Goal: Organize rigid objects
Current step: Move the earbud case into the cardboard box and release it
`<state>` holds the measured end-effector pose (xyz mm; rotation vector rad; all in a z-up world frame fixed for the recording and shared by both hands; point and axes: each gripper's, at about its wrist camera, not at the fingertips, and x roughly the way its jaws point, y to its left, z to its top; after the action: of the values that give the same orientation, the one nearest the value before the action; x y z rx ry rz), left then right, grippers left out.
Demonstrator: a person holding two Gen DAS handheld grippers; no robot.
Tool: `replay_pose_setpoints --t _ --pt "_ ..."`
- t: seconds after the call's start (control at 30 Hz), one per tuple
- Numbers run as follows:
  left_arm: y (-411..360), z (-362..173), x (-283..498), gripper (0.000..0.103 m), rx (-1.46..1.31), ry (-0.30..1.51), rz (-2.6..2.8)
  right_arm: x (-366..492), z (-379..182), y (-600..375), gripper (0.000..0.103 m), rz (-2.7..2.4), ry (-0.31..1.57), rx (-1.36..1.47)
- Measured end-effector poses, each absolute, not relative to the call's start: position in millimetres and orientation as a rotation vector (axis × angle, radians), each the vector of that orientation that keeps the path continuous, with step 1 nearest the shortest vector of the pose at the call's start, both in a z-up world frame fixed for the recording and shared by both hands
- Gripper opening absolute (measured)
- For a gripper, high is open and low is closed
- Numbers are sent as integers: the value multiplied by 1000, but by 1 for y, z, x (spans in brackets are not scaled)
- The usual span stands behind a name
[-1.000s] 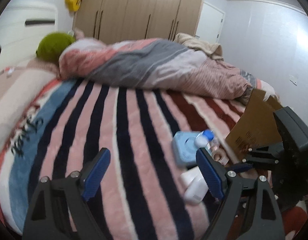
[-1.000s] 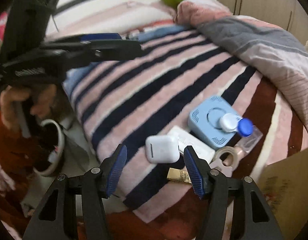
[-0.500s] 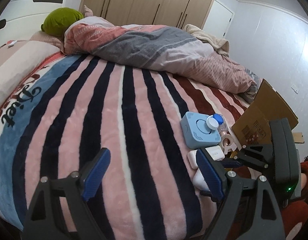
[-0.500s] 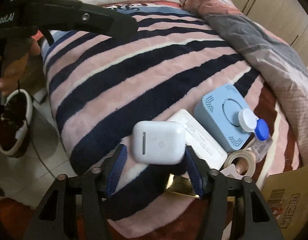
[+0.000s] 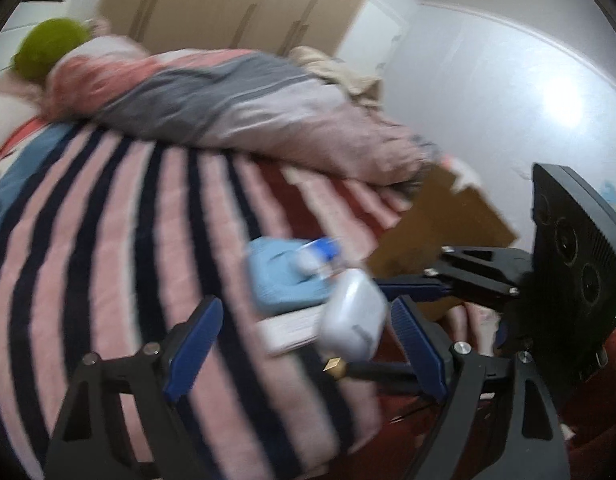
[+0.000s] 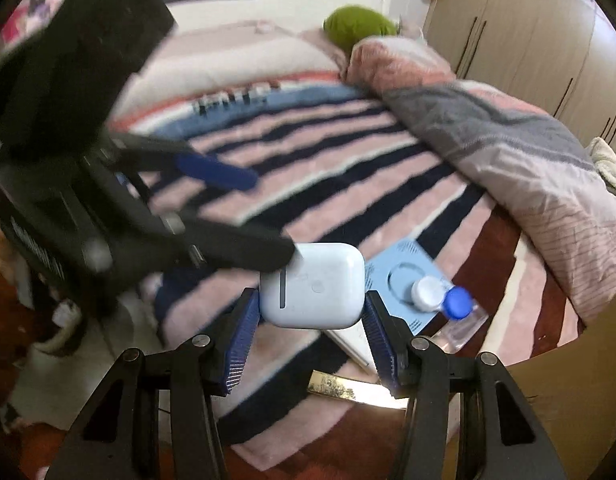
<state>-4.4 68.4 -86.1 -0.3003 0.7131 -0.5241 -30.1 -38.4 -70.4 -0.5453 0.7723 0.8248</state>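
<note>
My right gripper (image 6: 310,300) is shut on a white earbud case (image 6: 312,286), held clear above the striped blanket (image 6: 348,184). In the left wrist view the case (image 5: 354,316) hangs close to my left gripper's right-hand finger, gripped from the right by the right gripper (image 5: 360,324). My left gripper (image 5: 305,340) is closing slowly; its pads touch nothing. On the blanket lie a light blue square box (image 6: 404,280), a white lens case (image 6: 426,290), a blue-capped bottle (image 6: 456,304), a flat white box (image 6: 348,340) and a gold piece (image 6: 336,388).
An open cardboard box (image 5: 440,232) stands at the bed's right edge, also in the right wrist view (image 6: 568,400). A rumpled duvet (image 5: 235,108) and a green cushion (image 5: 47,52) lie at the far side. Wardrobes (image 6: 528,32) line the wall.
The right gripper's jaws closed on the earbud case and lifted it off the blanket. The left gripper swung toward the case, which now hangs near its right-hand finger.
</note>
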Motion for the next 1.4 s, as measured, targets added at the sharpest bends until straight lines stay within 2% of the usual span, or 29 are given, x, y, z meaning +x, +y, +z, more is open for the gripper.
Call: replay_pose_setpoints --t 0.07,0.13,0.23,0.6,0.83,1.0,1.07,1.13,1.17,1.27,1.33,1.4 --pt "53 -69 -1 70 -279 695 -560 -32 -49 -46 49 838 743 -504" --pt "37 -55 1 50 -261 683 -604 -33 -34 -54 49 837 720 -479" --pt "15 -36 2 35 -225 657 -661 -33 -14 -74 49 812 681 -438" --pt "-114 15 32 35 -35 664 -756 -24 24 -185 49 664 614 -308" --pt "-190 3 65 35 21 785 -826 -3 13 -259 49 557 698 -223" --pt "-200 -9 77 36 27 840 -802 14 -2 -280 49 557 765 -176" --pt "-201 -9 79 46 43 841 -779 20 -8 -280 49 579 788 -158" --pt "-195 -8 79 68 36 836 -779 26 -14 -277 49 602 820 -144" --pt "-191 -6 77 70 35 826 -769 29 -17 -275 50 605 832 -142" --pt "-181 2 74 71 43 795 -740 32 -20 -269 67 597 848 -162" --pt "-168 8 70 72 20 772 -734 29 -18 -266 71 612 842 -168" --pt "-153 15 64 73 -8 744 -729 26 -14 -262 82 592 823 -184"
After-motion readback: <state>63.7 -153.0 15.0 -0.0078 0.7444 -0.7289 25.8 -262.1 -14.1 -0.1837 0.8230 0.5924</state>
